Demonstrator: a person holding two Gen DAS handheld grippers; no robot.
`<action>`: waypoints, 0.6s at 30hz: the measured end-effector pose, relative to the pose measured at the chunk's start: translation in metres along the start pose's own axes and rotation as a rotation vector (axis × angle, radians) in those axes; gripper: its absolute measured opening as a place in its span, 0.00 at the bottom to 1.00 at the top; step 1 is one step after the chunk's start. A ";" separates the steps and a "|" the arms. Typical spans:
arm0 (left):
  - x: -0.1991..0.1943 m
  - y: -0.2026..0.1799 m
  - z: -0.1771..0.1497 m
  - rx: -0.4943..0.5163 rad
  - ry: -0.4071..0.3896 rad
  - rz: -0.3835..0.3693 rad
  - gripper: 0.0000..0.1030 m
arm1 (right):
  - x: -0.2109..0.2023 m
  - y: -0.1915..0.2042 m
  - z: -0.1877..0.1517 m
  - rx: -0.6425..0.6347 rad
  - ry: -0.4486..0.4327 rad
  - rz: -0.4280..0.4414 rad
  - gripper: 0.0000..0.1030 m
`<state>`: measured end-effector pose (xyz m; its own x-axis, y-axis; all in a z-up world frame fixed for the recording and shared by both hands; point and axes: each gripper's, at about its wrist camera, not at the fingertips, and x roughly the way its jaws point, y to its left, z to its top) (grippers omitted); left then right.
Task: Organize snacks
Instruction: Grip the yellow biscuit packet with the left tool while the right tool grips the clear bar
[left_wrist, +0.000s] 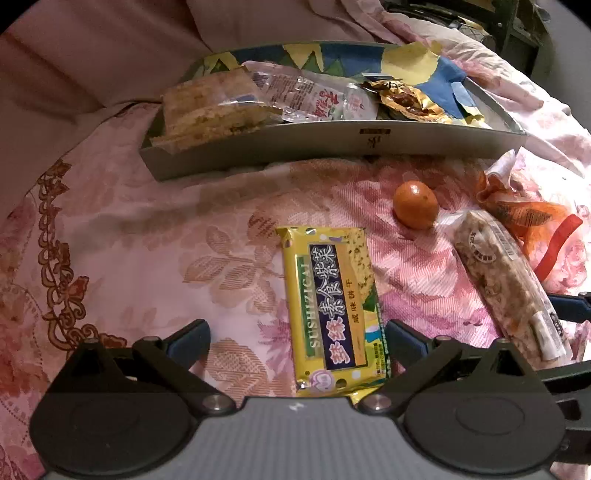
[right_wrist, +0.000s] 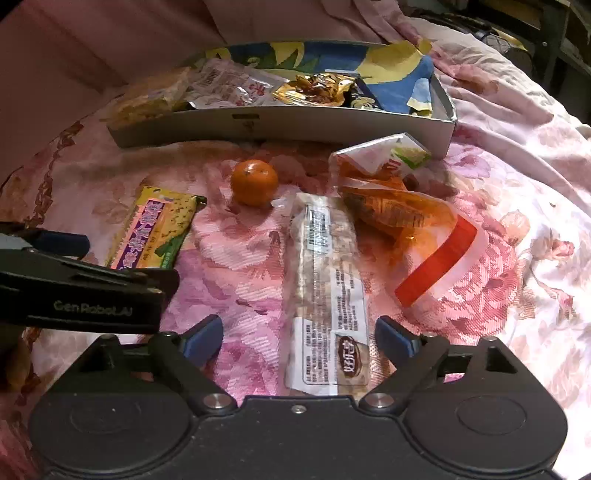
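Lying on a pink floral bedspread (right_wrist: 498, 229), a long grey box (right_wrist: 280, 125) is seen at the far side, and four wrapped snacks can be counted inside it. Four loose items are spread on the bedspread in front of the box: one orange-and-clear packet (right_wrist: 402, 218), one clear-wrapped nut bar (right_wrist: 325, 288), one yellow biscuit pack (left_wrist: 332, 306) and one small orange fruit (right_wrist: 254, 181). The nut bar is found lengthwise between the jaws of the right hand-held gripper (right_wrist: 299, 338), which are spread wide on either side of it, with no pad seen pressing the wrapper. The biscuit pack is placed the same way inside the left hand-held gripper (left_wrist: 297, 341), whose jaws are likewise parted; its right pad is seen just beside the pack's edge, though contact cannot be told. The fruit is set between the two packs, nearer the box.
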<state>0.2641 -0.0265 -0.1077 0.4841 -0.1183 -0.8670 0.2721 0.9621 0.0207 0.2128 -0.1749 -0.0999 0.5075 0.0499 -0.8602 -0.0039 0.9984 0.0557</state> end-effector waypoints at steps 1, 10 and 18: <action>0.000 0.000 0.000 0.000 -0.001 0.000 0.99 | 0.000 0.000 0.000 0.000 0.000 0.003 0.85; -0.004 -0.003 -0.003 0.025 -0.005 -0.007 0.96 | -0.007 0.003 -0.003 -0.011 -0.016 0.019 0.73; -0.015 0.001 -0.002 0.024 -0.037 -0.002 0.55 | -0.013 0.009 -0.005 -0.029 -0.039 0.029 0.48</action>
<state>0.2553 -0.0234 -0.0957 0.5136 -0.1294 -0.8482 0.2925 0.9557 0.0313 0.2016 -0.1668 -0.0905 0.5397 0.0784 -0.8382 -0.0435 0.9969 0.0653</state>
